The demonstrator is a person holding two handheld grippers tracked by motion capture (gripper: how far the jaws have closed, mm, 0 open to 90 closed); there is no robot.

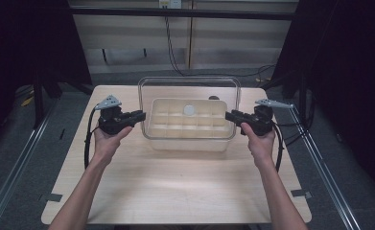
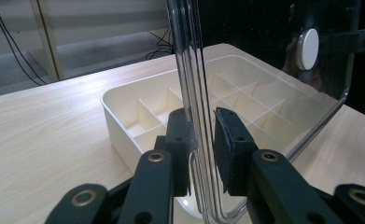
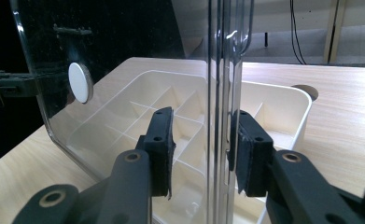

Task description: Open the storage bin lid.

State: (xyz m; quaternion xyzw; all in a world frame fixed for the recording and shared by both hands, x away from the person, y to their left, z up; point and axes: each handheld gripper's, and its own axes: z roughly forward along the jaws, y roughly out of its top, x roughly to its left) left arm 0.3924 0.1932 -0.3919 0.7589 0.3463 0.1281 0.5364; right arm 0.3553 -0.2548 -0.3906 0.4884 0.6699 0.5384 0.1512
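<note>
A clear plastic lid with a white round knob is held tilted up on edge over a cream tray divided into several compartments. My left gripper is shut on the lid's left rim. My right gripper is shut on its right rim. In the left gripper view the black jaws clamp the lid's edge, and the tray lies behind. The right gripper view has its jaws around the lid's rim, with the knob off to the left.
The tray sits at the middle back of a pale wooden table. A round hole in the tabletop lies just behind the tray. Dark floor, metal rails and black curtains surround the table, and cables hang at the back wall.
</note>
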